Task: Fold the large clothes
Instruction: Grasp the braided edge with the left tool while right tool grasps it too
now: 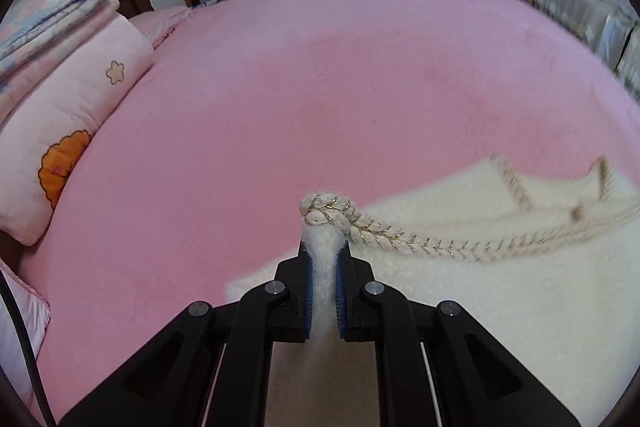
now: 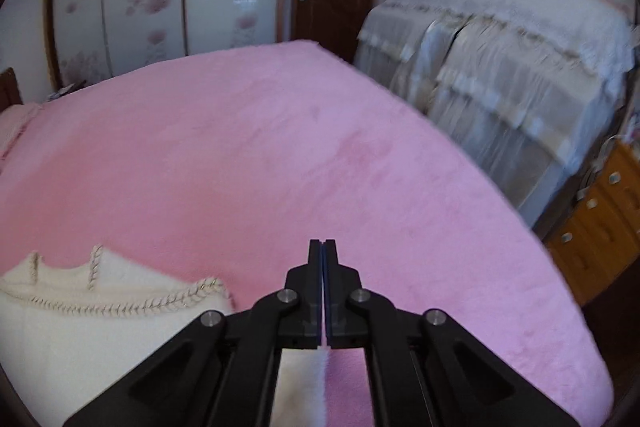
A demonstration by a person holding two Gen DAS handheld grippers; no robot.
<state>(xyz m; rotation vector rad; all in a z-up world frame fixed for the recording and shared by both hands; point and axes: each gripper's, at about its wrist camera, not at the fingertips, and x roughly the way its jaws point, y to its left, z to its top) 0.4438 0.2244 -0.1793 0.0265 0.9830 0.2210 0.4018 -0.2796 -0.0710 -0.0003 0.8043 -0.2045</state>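
Left claw [image 1: 325, 259] clamps sweater [image 1: 500, 307] braided trim | right claw [image 2: 324, 247] pinches hem

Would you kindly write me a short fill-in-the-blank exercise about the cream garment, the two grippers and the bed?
1. The left gripper is shut on the cream garment at its ____ trim.
2. The garment lies on a ____ bed cover.
3. The right gripper has its fingers ____.
4. The pillow bears an ____ flower.

Missing words: braided; pink; closed; orange
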